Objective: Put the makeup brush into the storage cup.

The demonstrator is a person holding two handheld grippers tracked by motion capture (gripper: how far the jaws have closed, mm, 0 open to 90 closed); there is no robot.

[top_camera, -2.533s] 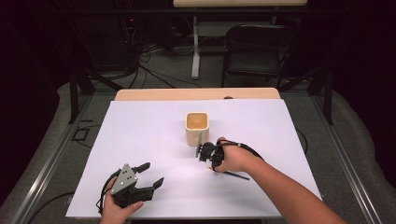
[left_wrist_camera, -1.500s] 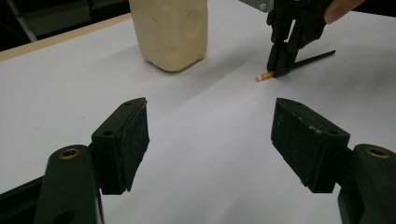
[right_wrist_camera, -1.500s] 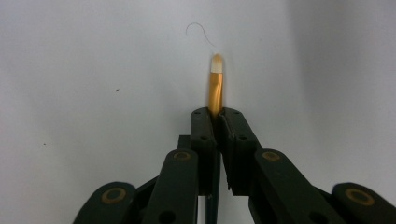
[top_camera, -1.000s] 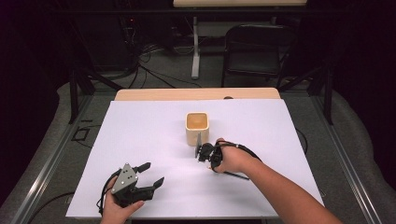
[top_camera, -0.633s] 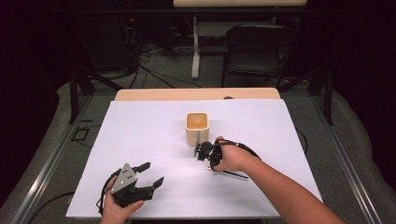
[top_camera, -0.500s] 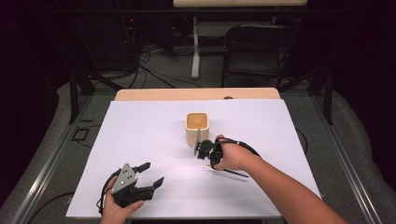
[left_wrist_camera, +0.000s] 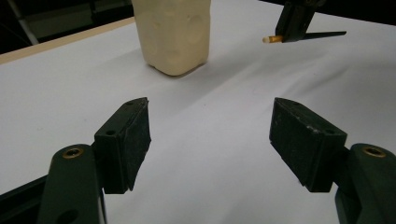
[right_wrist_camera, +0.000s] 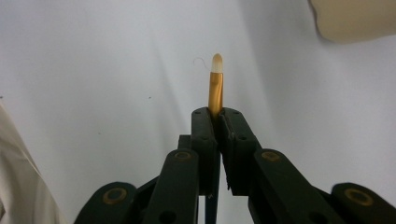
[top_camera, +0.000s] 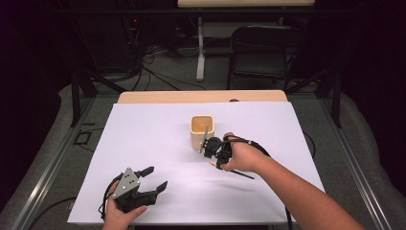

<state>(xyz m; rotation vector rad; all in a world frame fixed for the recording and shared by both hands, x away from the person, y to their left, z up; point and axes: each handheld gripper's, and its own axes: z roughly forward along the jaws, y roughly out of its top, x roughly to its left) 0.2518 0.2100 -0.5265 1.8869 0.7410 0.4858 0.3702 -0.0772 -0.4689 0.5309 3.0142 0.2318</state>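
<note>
In the high view, the right gripper (top_camera: 210, 146) is closed on a thin brush (top_camera: 208, 137), at 5 o'clock of the cream cup (top_camera: 201, 130). In the left gripper view, the left gripper (left_wrist_camera: 210, 135) stands wide open and empty. In the right gripper view, the brush tip points to 12 o'clock.

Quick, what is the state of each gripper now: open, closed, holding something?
Left gripper: open, nothing between its fingers.
Right gripper: closed on a thin brush with a gold ferrule and pale tip, near the cream cup.
</note>
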